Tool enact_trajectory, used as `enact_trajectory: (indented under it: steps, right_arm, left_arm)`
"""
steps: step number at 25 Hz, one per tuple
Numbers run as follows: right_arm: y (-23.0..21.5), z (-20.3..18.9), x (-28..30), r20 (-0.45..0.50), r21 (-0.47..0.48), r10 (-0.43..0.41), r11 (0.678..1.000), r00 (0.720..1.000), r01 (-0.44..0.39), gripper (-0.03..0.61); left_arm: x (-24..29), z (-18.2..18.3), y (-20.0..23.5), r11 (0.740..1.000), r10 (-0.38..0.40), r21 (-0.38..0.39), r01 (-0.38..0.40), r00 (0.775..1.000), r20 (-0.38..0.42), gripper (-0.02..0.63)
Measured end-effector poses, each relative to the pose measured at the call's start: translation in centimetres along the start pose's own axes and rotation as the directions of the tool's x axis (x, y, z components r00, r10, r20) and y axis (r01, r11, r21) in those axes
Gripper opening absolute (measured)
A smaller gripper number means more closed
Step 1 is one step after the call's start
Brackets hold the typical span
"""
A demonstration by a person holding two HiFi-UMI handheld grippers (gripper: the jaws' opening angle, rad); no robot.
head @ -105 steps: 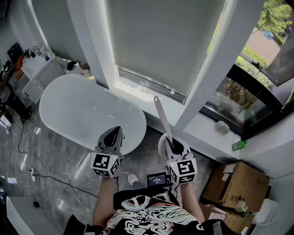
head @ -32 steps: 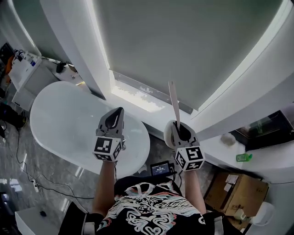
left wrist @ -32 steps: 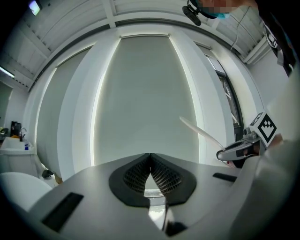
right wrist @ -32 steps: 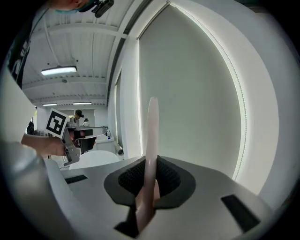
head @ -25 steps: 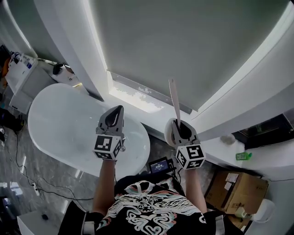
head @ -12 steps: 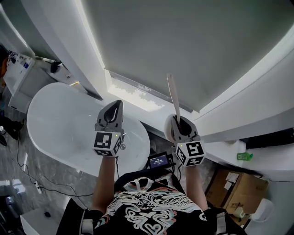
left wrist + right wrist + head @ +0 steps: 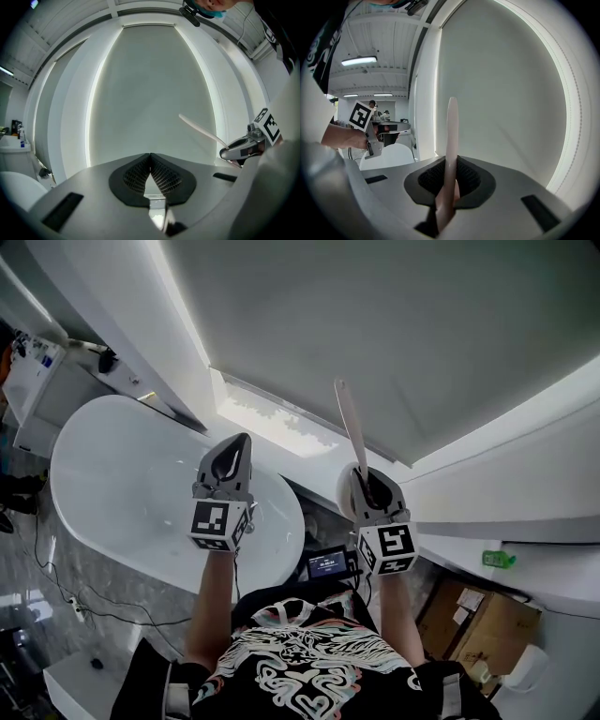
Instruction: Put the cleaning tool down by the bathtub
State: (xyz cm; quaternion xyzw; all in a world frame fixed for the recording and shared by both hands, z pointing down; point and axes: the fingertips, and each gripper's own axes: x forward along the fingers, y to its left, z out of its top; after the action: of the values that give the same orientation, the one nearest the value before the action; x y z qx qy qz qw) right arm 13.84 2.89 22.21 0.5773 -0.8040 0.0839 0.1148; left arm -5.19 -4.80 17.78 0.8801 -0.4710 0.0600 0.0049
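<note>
White bathroom: grey blind [image 7: 394,324] drawn ahead, oval bathtub [image 7: 122,493] low at left. Right gripper [image 7: 366,486] raised, jaws clamped on pale slender cleaning tool [image 7: 348,427], which points up toward the blind. Left gripper [image 7: 232,454] over the tub's near end, jaws pressed together, empty.

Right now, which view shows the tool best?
The right gripper view: the tool stands close up, clamped between the jaws. The head view shows it thin, rising from the right gripper; the left gripper view shows it small, at the right.
</note>
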Motion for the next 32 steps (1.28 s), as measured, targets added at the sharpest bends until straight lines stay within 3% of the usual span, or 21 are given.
enact_trajectory:
  steps: [19, 32]
  right_arm:
    - [-2.1, -6.5, 7.6, -0.146, -0.056, 0.061, 0.996, 0.987, -0.070, 0.058]
    - [-3.1, -11.7, 11.5, -0.244, -0.055, 0.139, 0.986, 0.960, -0.156, 0.058]
  left_arm:
    - [6.4, -8.7, 1.5, 0.999, -0.003, -0.053, -0.005, 0.988, -0.152, 0.017]
    - [8.9, -14.8, 0.9, 0.997, 0.003, -0.074, -0.022, 0.969, -0.248, 0.017]
